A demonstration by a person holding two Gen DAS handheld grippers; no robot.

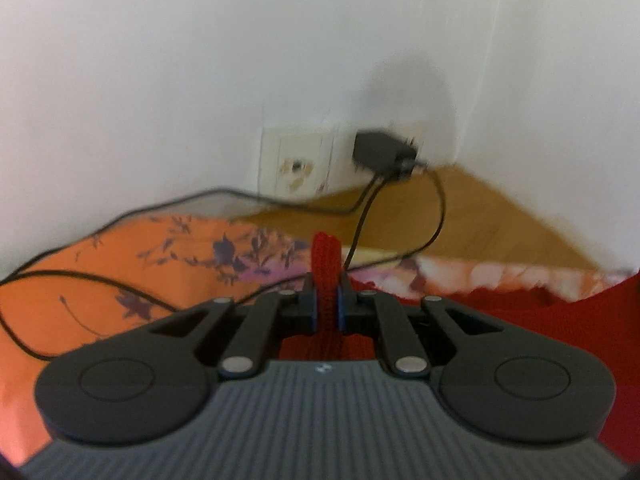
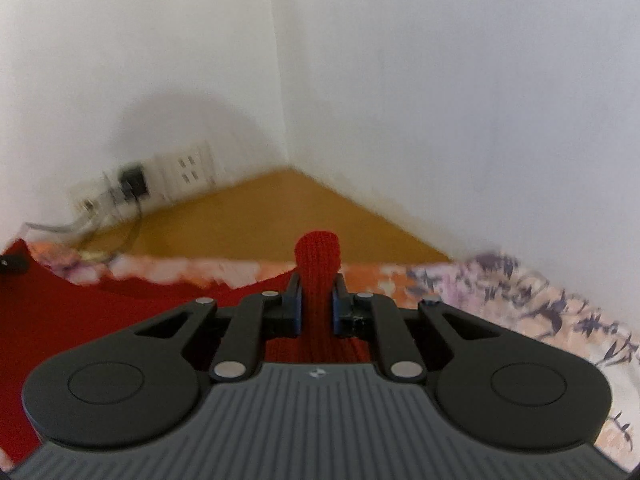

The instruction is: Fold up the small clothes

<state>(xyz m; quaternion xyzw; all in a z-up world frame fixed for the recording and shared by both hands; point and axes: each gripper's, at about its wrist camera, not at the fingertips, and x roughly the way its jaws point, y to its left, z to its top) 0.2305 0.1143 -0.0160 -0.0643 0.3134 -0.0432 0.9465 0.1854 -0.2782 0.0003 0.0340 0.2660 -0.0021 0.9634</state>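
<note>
The left gripper (image 1: 327, 294) and right gripper (image 2: 316, 300) each pinched a fold of the red knit garment (image 2: 316, 276), lifted above the bed (image 1: 100, 264). The fold seemed mid-carry; next, lay both held edges down evenly.

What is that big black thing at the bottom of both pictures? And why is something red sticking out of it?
There are two claws, one in each of a person's hands. Each claw has a small camera looking along its two fingers, so you see it from behind. One picture is from the left claw, the other from the right claw. Each is shut on a bit of a red knitted garment, which pokes up between the fingers. The rest of the red cloth hangs below. Behind it lies an orange flowered sheet, black cables and a charger plugged into the white wall.
</note>
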